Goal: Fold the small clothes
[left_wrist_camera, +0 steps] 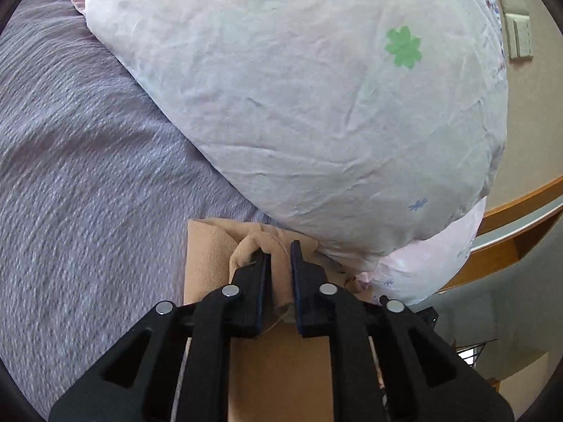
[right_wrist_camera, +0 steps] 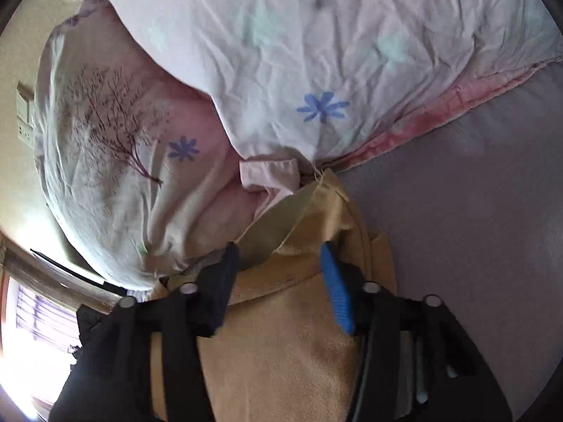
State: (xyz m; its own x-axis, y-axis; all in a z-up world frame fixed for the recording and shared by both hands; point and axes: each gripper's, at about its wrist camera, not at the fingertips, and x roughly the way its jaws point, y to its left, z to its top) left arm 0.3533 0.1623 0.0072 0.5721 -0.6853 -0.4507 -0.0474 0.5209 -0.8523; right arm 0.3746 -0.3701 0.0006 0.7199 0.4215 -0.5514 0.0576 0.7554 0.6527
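Note:
A small tan garment (left_wrist_camera: 207,260) lies on the grey-purple bed cover (left_wrist_camera: 88,176), right against a white pillow. My left gripper (left_wrist_camera: 280,251) is shut on a bunched fold of the tan cloth near its far edge. In the right wrist view the same tan garment (right_wrist_camera: 281,334) fills the lower middle. My right gripper (right_wrist_camera: 279,251) is open, its black finger and blue-padded finger standing on either side of the garment's top edge, with a pale lining or hem (right_wrist_camera: 281,221) turned up between them.
A large white pillow with flower prints (left_wrist_camera: 299,105) lies just beyond the garment; it also shows in the right wrist view (right_wrist_camera: 316,70). A second pillow with a tree print (right_wrist_camera: 116,147) sits to the left. A wooden bed frame (left_wrist_camera: 520,211) and wall sockets (left_wrist_camera: 517,17) are at the right.

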